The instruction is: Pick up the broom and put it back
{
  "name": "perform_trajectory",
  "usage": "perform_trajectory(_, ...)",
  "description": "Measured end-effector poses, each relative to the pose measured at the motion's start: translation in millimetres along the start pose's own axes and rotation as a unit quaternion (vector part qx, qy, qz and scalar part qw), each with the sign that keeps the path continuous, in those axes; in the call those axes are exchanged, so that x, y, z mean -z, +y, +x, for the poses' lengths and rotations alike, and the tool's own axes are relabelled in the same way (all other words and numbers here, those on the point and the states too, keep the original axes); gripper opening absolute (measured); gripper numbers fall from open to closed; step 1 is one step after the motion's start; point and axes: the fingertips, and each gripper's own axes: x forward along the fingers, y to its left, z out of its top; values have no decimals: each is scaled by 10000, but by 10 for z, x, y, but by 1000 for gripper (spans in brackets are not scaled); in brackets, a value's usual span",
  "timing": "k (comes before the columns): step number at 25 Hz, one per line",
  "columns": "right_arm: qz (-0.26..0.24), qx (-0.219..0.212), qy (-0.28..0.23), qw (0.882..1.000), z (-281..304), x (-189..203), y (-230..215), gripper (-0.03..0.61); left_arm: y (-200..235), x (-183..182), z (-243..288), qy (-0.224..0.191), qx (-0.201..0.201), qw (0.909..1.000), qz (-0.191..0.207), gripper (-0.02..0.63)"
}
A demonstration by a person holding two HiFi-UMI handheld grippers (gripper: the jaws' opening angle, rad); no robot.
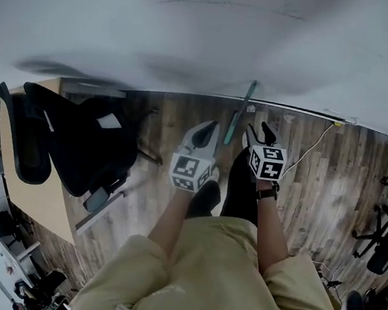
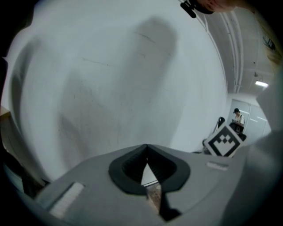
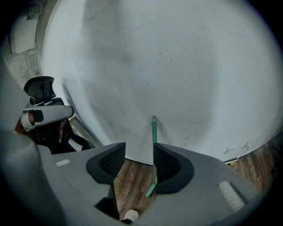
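Leaning on the white wall [image 1: 195, 31], far centre: broom [image 1: 240, 114], green handle, foot on the wood floor [image 1: 332, 175].
- Left gripper [image 1: 207, 135]: near side of the broom, to its left; jaws closed tip to tip, nothing held.
- Right gripper [image 1: 260, 134]: just right of the broom; jaws apart and empty, with the handle [image 3: 154, 132] beyond them, by the right jaw.
- Chair [image 1: 76, 140]: black, left, beside a wooden desk [image 1: 41, 195].
- Cable [image 1: 311, 147]: white, on the floor, right.
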Motion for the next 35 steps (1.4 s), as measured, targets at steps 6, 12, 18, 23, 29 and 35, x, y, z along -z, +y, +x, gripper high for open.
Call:
perform_trajectory(6, 248, 74, 247, 9994, 611, 246, -198, 263, 206, 187, 297, 174, -101, 9997, -157, 2)
perform_trajectory(12, 331, 134, 418, 9985, 1222, 371, -346, 262, 333, 382, 516, 326, -62, 9994, -111, 2)
perform_trajectory(18, 416, 288, 547, 9972, 1675, 407, -571, 242, 339, 435, 598, 394, -87, 9991, -150, 2)
perform_trajectory(23, 243, 344, 562, 9975, 1992, 379, -671, 230, 380, 601, 533, 517, -135, 9984, -186, 2)
perform_trajectory(29, 296, 395, 540, 9973, 2135, 411, -805, 181, 395, 753, 402, 576, -235, 9976, -318, 2)
perform_trajectory(35, 518, 143, 480, 9974, 2010, 444, -680, 101, 355, 744, 291, 539, -240, 9975, -391, 2)
